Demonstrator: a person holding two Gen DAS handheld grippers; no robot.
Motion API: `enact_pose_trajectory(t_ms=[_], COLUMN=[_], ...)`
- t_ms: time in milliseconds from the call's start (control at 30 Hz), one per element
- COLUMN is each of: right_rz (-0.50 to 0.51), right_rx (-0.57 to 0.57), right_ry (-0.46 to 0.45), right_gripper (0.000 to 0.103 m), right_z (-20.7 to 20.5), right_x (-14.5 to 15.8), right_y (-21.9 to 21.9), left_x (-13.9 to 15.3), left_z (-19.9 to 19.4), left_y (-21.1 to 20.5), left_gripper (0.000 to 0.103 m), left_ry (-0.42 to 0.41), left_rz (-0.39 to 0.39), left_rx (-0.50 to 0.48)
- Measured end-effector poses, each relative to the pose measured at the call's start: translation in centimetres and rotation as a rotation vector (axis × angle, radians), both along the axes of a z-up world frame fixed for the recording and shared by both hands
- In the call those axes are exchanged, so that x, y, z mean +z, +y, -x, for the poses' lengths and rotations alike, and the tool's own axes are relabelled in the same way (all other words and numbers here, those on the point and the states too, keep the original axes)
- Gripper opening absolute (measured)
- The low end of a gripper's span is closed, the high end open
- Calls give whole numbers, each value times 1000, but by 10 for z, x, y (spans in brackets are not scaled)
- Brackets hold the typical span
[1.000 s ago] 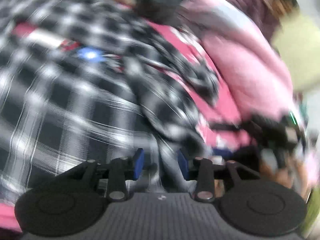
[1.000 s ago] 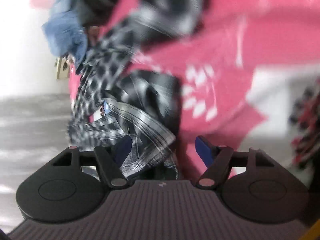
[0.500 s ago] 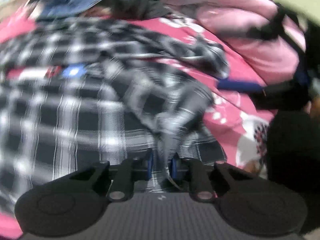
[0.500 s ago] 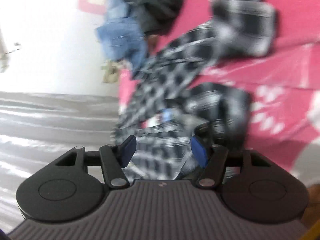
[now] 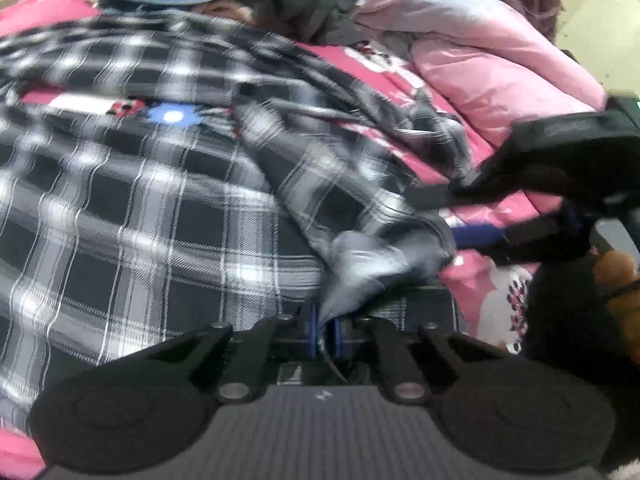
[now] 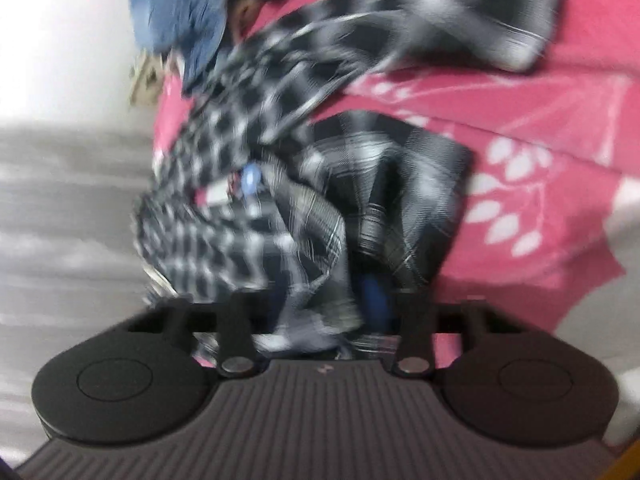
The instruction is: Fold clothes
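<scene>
Plaid shirt [image 5: 152, 208] spread on the pink bed [image 6: 540, 112]. Left gripper [image 5: 325, 334] jaws clamped on a near fold; right gripper [image 6: 332, 308] jaws closing on cloth, probably gripping. Grasp step; next, lift and fold together.

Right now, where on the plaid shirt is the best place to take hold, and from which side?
Grip the plaid shirt by a bunched edge fold near its front, coming from the near side of the pink bedspread. The body lies flat; only raised folds fit between pads. The left gripper is shut on one such fold; the right gripper is closing on another.
</scene>
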State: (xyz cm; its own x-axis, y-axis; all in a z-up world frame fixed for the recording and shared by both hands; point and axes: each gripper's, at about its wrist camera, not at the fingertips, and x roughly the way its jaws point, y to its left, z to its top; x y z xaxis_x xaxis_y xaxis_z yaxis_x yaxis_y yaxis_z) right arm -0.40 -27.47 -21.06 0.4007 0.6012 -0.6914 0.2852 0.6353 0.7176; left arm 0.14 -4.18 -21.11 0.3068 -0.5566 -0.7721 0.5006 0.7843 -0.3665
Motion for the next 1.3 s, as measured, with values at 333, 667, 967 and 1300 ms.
enact_pose_trajectory(t_ms=[333,667,967,1300], right_rz=[378,486,456,530], right_rx=[32,-218,-239,-194], right_ry=[-183,-23,-54,-65], right_gripper=[2,2,2,2], right_z=[68,173,193,198], right_x=[104,90,108,126], right_y=[-43,-112,-115,-109], left_x=[42,28,6,40], left_z=[41,92,126,124], left_y=[-4,-42,-63,-45], left_gripper=[28,35,18,2], left_ry=[-50,-211,-455,-383], left_rz=[123,-311,-501,-429], left_rx=[-253,-526,-677,-675])
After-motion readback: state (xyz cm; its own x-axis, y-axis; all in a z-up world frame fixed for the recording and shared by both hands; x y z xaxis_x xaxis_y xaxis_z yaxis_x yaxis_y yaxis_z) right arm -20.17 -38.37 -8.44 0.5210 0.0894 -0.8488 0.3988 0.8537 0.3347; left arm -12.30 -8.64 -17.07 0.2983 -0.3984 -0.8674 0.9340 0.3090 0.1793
